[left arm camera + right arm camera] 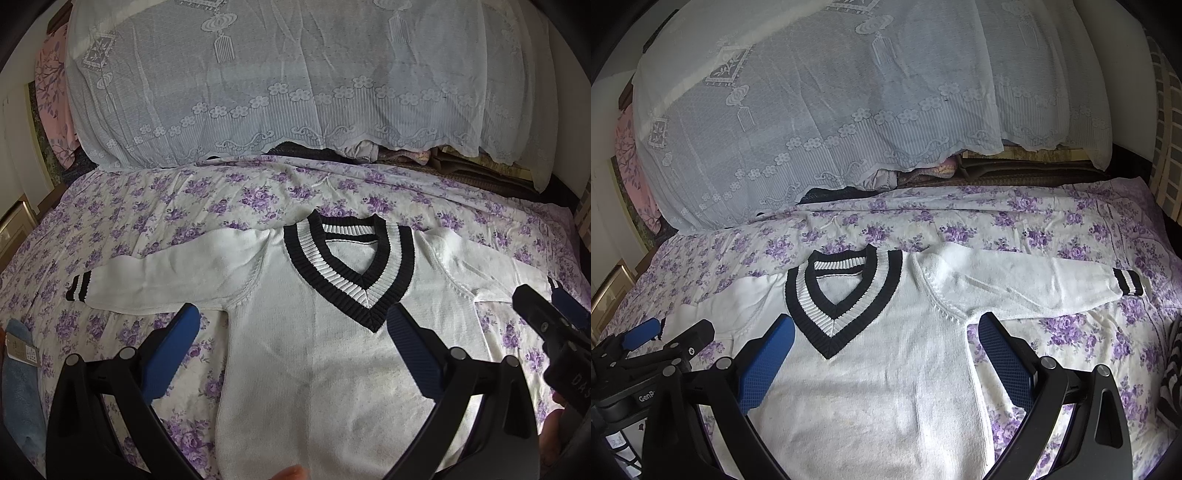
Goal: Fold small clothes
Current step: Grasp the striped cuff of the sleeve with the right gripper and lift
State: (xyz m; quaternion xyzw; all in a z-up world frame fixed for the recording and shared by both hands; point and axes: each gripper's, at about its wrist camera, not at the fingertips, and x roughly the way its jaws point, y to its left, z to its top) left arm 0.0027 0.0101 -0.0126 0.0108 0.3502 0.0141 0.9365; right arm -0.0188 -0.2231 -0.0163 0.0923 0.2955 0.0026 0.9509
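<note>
1. Sweater [325,354], white knit with a black-and-white striped V collar [351,266], spread flat and face up on the floral bedsheet [155,206], collar toward the far edge of the bed.
2. Left sleeve [162,273] stretched out sideways toward the bed's left edge, ending in a striped cuff [79,288] lying on the sheet.
3. Right sleeve [1015,280] stretched toward the bed's right edge, its striped cuff [1126,282] flat on the sheet.
4. Left gripper [291,350] above the sweater's body near the left armpit, blue fingers [173,350] spread wide apart, holding nothing; one finger over the bare sheet just beside the body, the other over the chest below the collar point.
5. Right gripper [886,354] above the right side of the sweater's body, blue fingers [1004,362] likewise spread wide, gripping nothing; one over the chest beside the collar, the other over the sheet under the right sleeve.
6. Each gripper seen in the other's view at the frame edge, both low near the sweater's sides.
7. White lace cover [277,74] draped over a bulky pile along the far edge of the bed.
8. Light blue cloth [18,387] at the near left corner of the bed, with a small tag on it.
9. Striped black-and-white fabric [1171,373] at the bed's right edge.
</note>
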